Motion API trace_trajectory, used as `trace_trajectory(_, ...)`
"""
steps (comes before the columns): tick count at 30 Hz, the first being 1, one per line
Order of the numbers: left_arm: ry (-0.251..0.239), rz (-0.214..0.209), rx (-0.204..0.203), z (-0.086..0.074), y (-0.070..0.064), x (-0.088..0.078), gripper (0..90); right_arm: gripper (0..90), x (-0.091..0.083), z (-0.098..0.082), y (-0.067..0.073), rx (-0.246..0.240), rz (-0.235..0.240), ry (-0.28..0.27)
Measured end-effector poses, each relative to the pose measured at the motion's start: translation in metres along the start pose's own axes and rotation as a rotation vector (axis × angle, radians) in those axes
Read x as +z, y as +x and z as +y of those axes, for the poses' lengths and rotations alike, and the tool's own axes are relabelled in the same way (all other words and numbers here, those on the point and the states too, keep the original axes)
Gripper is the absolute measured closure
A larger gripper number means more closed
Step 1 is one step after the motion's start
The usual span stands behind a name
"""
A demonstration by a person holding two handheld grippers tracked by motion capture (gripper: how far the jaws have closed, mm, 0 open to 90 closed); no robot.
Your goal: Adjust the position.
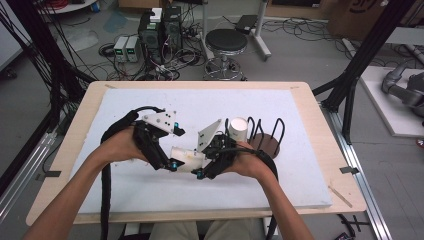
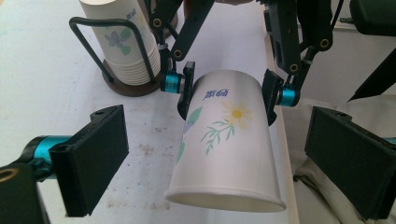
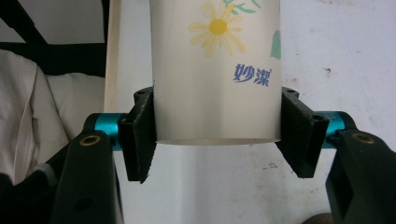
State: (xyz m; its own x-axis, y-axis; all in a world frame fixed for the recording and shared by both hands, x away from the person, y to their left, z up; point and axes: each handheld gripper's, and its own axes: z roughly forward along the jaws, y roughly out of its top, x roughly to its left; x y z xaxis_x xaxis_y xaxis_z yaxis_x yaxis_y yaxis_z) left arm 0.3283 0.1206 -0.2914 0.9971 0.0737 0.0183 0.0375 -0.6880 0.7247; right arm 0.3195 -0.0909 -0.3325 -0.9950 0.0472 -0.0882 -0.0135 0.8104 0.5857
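Gripping paper cup (image 3: 215, 70), right gripper (image 3: 217, 140); blue print perhaps "妙潔".

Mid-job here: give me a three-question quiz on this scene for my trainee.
1. True or false: the right gripper is shut on the paper cup.
2. The left gripper's jaws are: A) clamped on the cup, B) open on either side of it, apart from it, C) gripping the rack.
3. What sits in the wire rack on the table?

Key
1. True: its pads press the cup's narrow bottom end from both sides.
2. B.
3. A stack of cups, flower-printed like the held one.
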Motion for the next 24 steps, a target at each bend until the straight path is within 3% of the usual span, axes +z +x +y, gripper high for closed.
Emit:
trace_trajectory(4,-0.009,0.007,-0.001,-0.001,0.0,-0.001,6.2,37.2,0.0,0.0,0.0,-0.003,-0.002,-0.003)
trace_trajectory(11,-0.105,0.02,-0.014,-0.013,0.002,-0.009,6.2,37.2,-0.003,-0.009,-0.001,0.018,-0.01,-0.048)
trace_trajectory(24,-0.226,0.033,-0.041,-0.044,0.001,-0.016,6.2,37.1,-0.008,-0.031,0.001,0.066,-0.037,-0.145)
